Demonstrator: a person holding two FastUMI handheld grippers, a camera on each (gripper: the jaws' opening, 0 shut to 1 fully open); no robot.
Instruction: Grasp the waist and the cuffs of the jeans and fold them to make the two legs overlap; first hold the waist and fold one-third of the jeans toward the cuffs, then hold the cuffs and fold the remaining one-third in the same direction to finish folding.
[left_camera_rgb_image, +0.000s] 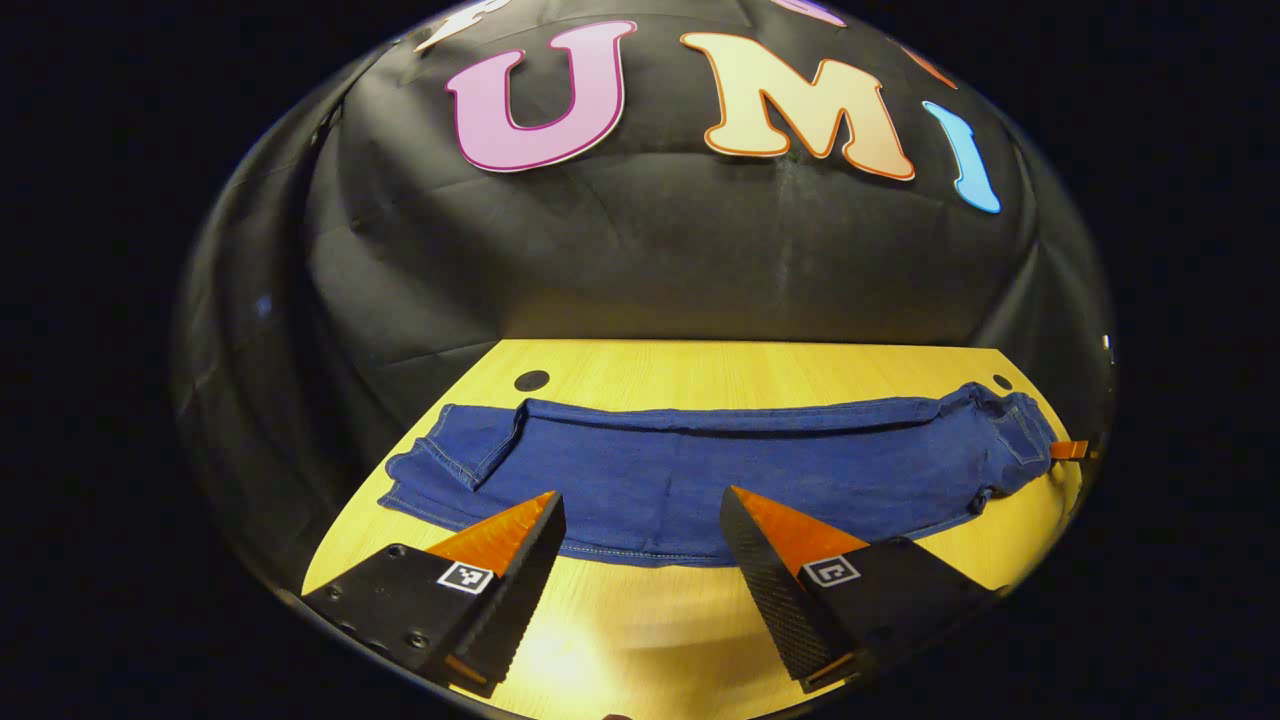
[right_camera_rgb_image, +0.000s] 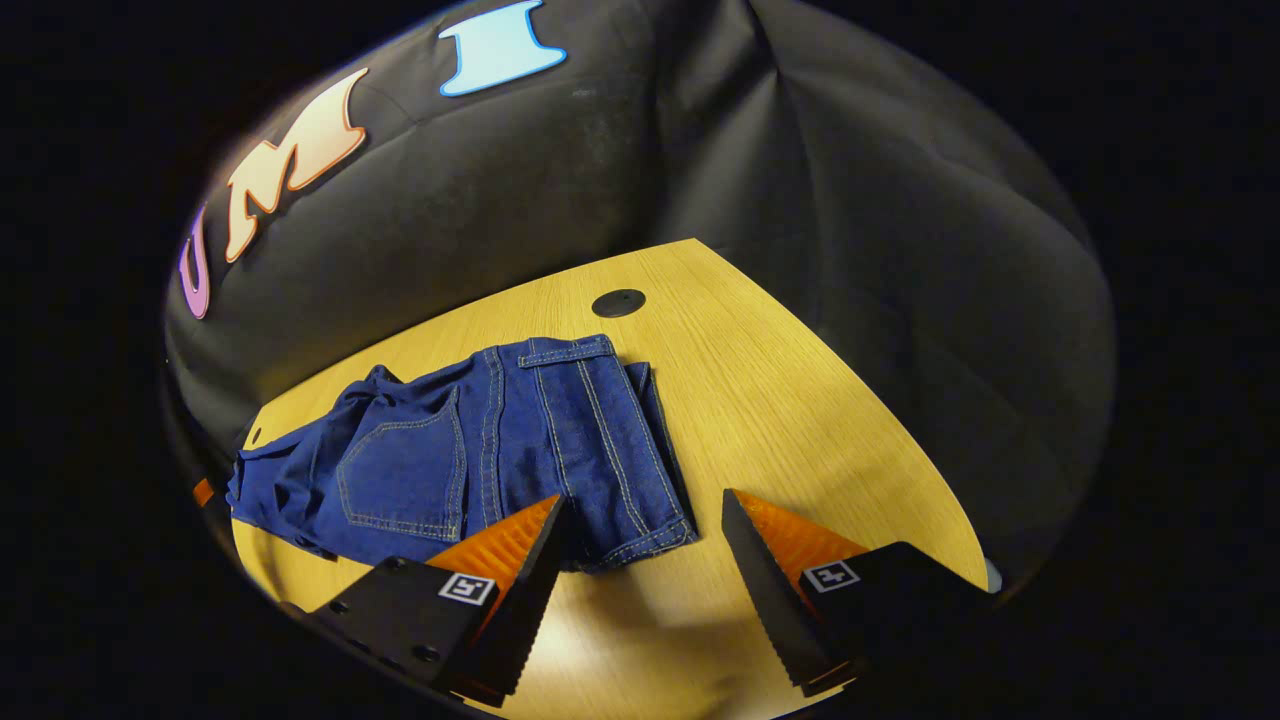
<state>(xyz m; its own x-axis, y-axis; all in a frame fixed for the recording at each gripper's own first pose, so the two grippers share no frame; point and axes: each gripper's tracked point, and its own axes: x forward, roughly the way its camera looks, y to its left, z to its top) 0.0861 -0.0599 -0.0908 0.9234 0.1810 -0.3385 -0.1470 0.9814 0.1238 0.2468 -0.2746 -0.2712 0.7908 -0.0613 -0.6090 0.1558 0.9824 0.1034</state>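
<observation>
Light: dim booth, wooden table (left_camera_rgb_image: 740, 370) lit warmly from above.
Glare: pale bright patch on the near tabletop between the fingers in the left gripper view; a softer one in the right gripper view.
Shadows: dark cloth wall (left_camera_rgb_image: 640, 260) fades to black at the sides.
Distortion: strong fisheye, table edges bow.
Focus: jeans (left_camera_rgb_image: 700, 470) stitching crisp in both views; rim soft.

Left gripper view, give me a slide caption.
Open left gripper above blue denim jeans lying lengthwise on light wooden table.
</observation>
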